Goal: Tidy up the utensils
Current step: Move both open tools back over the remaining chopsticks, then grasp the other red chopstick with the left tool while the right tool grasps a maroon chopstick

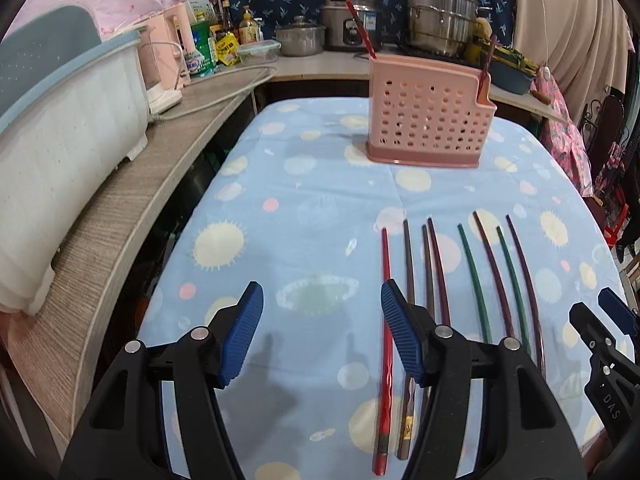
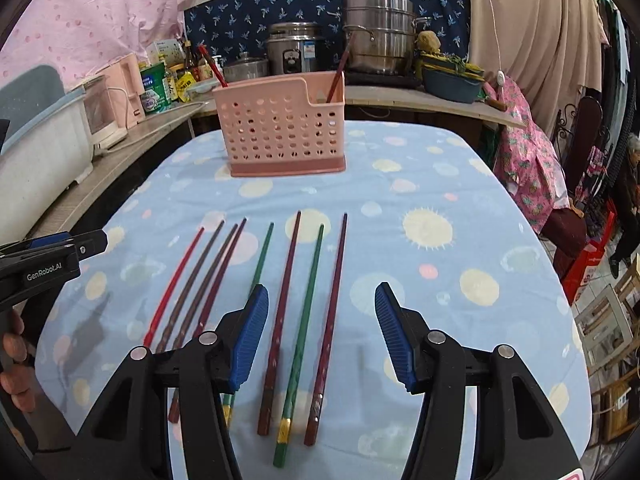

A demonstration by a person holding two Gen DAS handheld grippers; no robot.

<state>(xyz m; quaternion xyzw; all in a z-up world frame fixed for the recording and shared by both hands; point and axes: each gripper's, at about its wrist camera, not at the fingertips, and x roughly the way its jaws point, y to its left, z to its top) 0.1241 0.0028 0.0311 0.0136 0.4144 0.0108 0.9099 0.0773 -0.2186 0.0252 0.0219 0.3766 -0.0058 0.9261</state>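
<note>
Two chopsticks (image 2: pixel 334 80) stand in the pink holder (image 2: pixel 280 132); eight loose chopsticks (image 2: pixel 304 304) lie ahead of both empty, open claws (image 2: pixel 322 336).

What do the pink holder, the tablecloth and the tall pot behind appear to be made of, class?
Pink holder: moulded plastic, matt, with punched round holes. Tablecloth: printed woven fabric, soft creases showing. Tall pot: probably stainless steel, shiny and reflective with stacked tiers.
</note>
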